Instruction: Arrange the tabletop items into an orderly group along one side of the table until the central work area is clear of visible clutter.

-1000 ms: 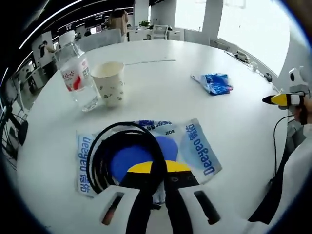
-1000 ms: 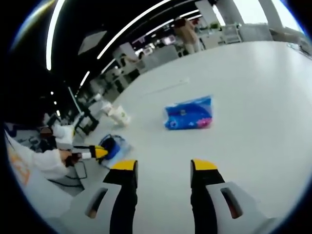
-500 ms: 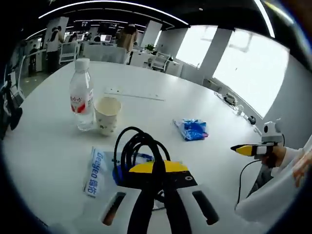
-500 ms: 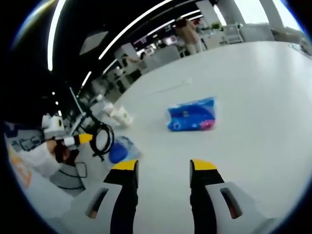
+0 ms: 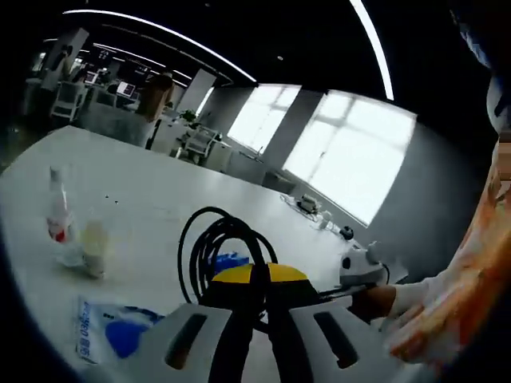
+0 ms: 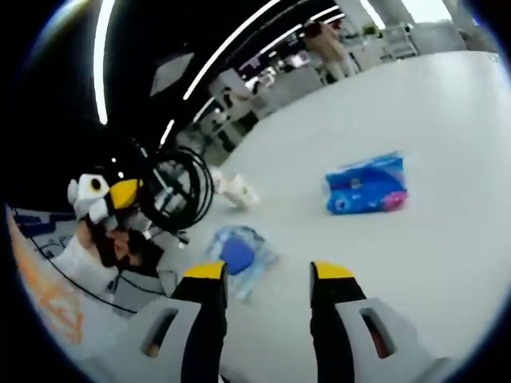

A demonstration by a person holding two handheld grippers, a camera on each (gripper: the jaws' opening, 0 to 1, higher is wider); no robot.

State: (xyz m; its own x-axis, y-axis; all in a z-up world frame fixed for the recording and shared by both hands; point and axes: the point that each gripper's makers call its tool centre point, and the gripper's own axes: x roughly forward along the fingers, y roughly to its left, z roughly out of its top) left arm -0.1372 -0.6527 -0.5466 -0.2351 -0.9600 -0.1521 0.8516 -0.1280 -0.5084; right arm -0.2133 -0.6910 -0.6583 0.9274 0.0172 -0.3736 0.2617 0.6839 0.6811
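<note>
My left gripper (image 5: 259,279) is shut on a coil of black cable (image 5: 219,247), held up in the air above the white table (image 5: 152,215). From the right gripper view, the left gripper (image 6: 121,194) hangs at the left with the cable coil (image 6: 180,187) dangling from it. Below lies a blue-and-white packet (image 5: 112,331), also seen as the packet (image 6: 239,255). A water bottle (image 5: 56,211) and a paper cup (image 5: 94,243) stand at the left. A blue tissue pack (image 6: 367,185) lies further out. My right gripper (image 6: 267,275) is open and holds nothing.
The paper cup (image 6: 238,191) stands just beyond the packet. A hand holds the right gripper (image 5: 359,267) at the table's right edge. Office desks, chairs and people stand in the background past the table's far edge (image 6: 343,76).
My left gripper has risen with the cable coil, lifting it off the blue-and-white packet. The right gripper stays open, its view swung a little.
</note>
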